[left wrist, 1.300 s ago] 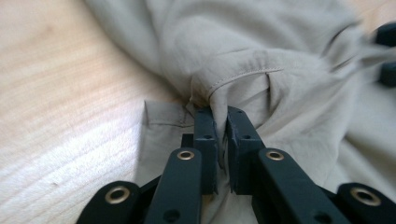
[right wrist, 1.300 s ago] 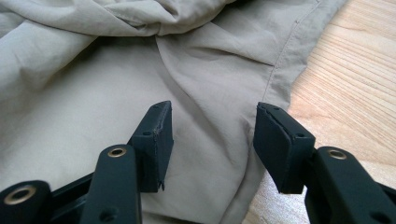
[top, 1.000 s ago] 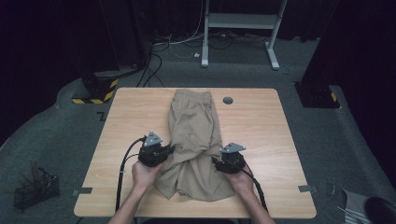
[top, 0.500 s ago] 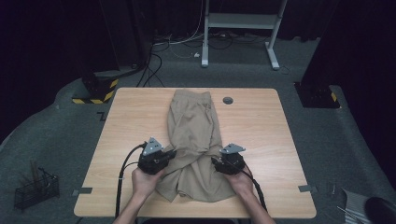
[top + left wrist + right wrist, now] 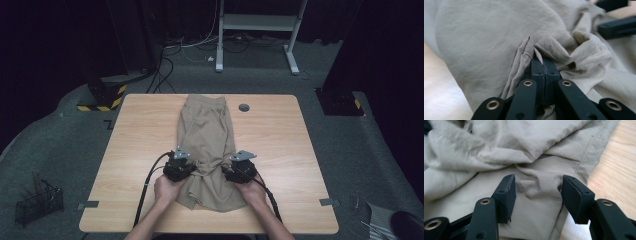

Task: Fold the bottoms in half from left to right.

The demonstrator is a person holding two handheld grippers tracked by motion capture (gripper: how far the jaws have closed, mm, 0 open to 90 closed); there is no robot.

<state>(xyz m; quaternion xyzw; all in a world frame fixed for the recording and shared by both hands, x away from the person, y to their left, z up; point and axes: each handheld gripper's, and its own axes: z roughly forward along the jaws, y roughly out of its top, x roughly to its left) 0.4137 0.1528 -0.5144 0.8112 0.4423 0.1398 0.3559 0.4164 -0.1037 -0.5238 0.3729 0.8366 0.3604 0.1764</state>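
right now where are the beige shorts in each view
High view: the beige shorts lie lengthwise down the middle of the table.
Left gripper view: they spread across the frame, a fold pinched in the left gripper.
Right gripper view: they cover the left and centre, bare wood at right; the right gripper stands open over them.
Shared landmark: the bunched cloth between the grippers.

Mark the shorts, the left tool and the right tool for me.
shorts [image 5: 205, 125]: high view, flat upper cloth near the waistband.
left tool [image 5: 543, 65]: left gripper view, shut pad tips pinching a fold.
right tool [image 5: 537, 187]: right gripper view, gap between open pads over cloth.
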